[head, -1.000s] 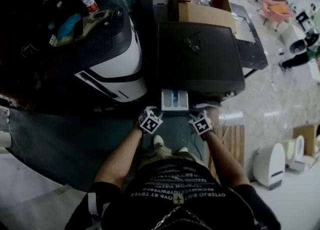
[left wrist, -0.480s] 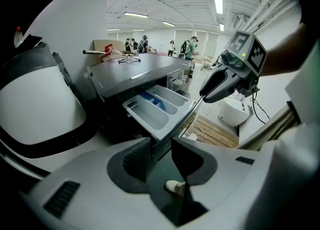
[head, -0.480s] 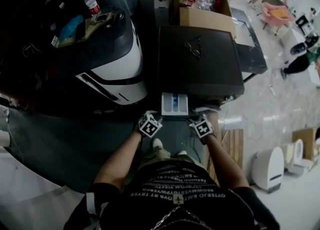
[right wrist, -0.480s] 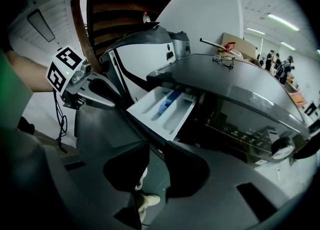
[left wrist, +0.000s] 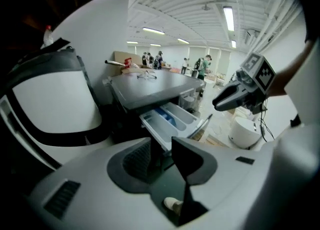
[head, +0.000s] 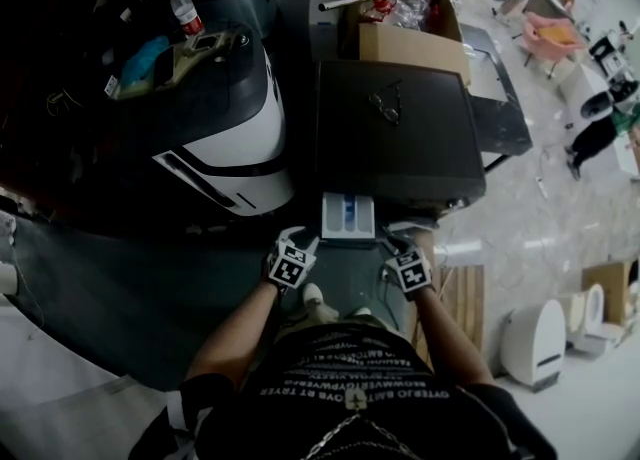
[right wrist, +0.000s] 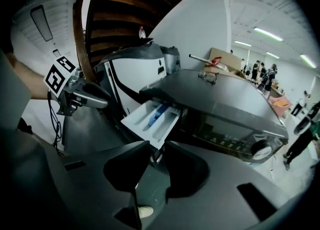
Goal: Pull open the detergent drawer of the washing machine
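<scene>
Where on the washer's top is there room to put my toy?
The washer top is bare in front of the glasses, up to the edge above the open drawer. The box borders its back. The left machine has a cluttered top.

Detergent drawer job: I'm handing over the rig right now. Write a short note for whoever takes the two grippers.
Left gripper: jaws apart, nothing between them, held just short of the drawer front.
Right gripper: jaws apart, empty, also off the drawer.
Drawer: sticks out of the washing machine on its left side as you face it, with its compartments showing.
Done: the drawer is pulled open.
Left: probably nothing. I cannot tell whether it is out as far as it goes, so check that before moving on.
</scene>
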`<action>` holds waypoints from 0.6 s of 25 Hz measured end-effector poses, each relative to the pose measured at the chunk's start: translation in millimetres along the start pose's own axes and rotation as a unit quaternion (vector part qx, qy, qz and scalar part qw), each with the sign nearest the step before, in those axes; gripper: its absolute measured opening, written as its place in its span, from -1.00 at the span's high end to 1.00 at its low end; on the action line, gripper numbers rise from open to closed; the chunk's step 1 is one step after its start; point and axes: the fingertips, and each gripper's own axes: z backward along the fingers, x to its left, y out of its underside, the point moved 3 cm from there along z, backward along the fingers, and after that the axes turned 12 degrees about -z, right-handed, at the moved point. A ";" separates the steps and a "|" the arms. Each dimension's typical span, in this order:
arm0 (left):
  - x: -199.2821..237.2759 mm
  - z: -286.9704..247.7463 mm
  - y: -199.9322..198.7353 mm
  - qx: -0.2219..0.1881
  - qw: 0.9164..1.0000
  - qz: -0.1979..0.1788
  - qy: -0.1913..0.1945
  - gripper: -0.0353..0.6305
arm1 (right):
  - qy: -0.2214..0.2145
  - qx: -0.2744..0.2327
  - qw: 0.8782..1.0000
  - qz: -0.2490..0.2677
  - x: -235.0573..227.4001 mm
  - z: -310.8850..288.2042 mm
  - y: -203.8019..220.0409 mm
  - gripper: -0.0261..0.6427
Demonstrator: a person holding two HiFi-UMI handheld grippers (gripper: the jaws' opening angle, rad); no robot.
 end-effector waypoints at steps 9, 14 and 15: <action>52.3 110.3 -115.3 -0.216 0.964 0.050 -0.148 0.84 | 0.013 -0.214 0.977 0.010 17.6 85.3 -105.2 0.92; 65.7 166.5 -167.3 -0.275 0.942 0.048 -0.187 0.88 | -0.005 -0.293 0.956 0.021 40.6 140.1 -164.1 0.92; 66.4 176.5 -176.4 -0.284 0.939 0.048 -0.188 0.88 | -0.007 -0.305 0.952 0.022 43.6 150.2 -173.1 0.92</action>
